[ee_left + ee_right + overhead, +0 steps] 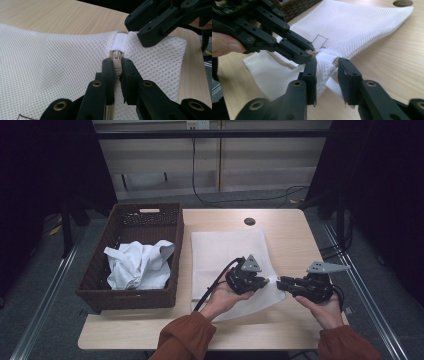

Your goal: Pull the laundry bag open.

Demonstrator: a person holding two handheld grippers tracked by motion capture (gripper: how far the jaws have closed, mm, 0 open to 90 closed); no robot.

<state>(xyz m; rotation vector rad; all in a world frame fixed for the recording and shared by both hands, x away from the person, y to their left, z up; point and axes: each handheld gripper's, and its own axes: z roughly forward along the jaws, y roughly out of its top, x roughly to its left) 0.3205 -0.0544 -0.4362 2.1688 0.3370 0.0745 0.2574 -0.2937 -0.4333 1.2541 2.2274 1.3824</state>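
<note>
So the mesh bag [227, 257] is lying flat on the desk [290, 240], roughly mid-desk and running down toward the near edge, and all the action is at its near right corner, where the zipper [117, 55] ends under a little white tab [119, 42]. The left tool [116, 65] is clenched on the zipper pull, jaws pinched tight around that metal slider right below the tab. The right tool [327, 71] sits at the same corner from the other side; its jaws stand apart with the bunched corner of mesh between them, and as far as I can tell the pads aren't pressing on it, so I'd call it released. Judging from that, the zip looks to be at the very end of its run, tucked up by the tab, and the tan zipper line you can see in the right gripper view looks closed along the bag's edge, though I can't see its whole length. The bag looks flat, so I don't think anything is inside it. Off at the left edge of the desk, well apart from the bag, a wicker basket [100, 285] has white cloth [139, 264] crumpled in it. My guess: the zipper is being worked, and the laundry hasn't been bagged yet.
</note>
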